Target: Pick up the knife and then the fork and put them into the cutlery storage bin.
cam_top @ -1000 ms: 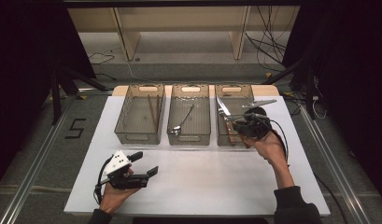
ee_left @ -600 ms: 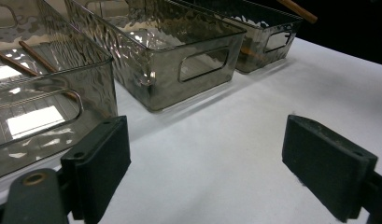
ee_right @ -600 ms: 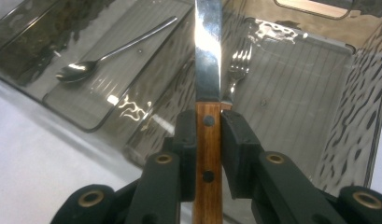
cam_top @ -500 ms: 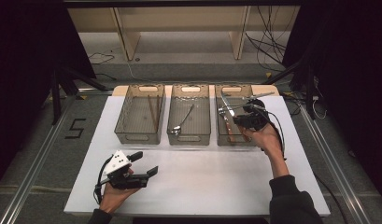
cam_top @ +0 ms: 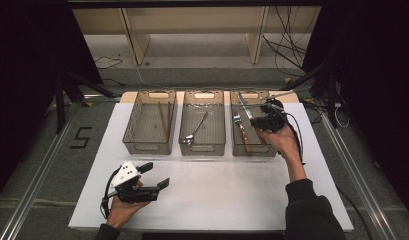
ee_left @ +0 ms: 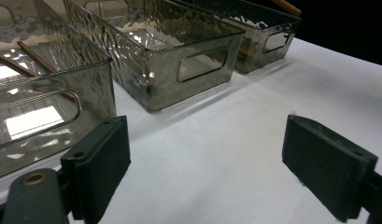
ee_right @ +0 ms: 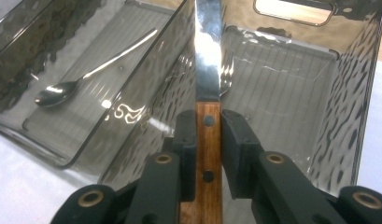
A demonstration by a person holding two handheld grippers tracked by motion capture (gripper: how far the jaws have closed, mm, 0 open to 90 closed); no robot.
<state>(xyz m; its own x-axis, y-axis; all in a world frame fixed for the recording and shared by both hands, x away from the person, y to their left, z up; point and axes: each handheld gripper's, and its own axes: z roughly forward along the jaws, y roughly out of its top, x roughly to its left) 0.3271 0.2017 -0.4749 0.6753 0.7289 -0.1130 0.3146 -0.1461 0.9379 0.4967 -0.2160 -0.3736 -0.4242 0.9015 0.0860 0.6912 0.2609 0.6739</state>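
Right hand-held gripper [ee_right: 208, 135] clamping wooden-handled knife [ee_right: 208, 70], spoon [ee_right: 81, 70] beside

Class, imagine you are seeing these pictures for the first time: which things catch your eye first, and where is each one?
The knife stands out first: the right gripper clamps its wooden handle, blade poised over the right-hand bin, where a fork lies. Next come the three clear bins in a row at the back of the white table, with a spoon in the middle bin. The left gripper rests open near the front left.
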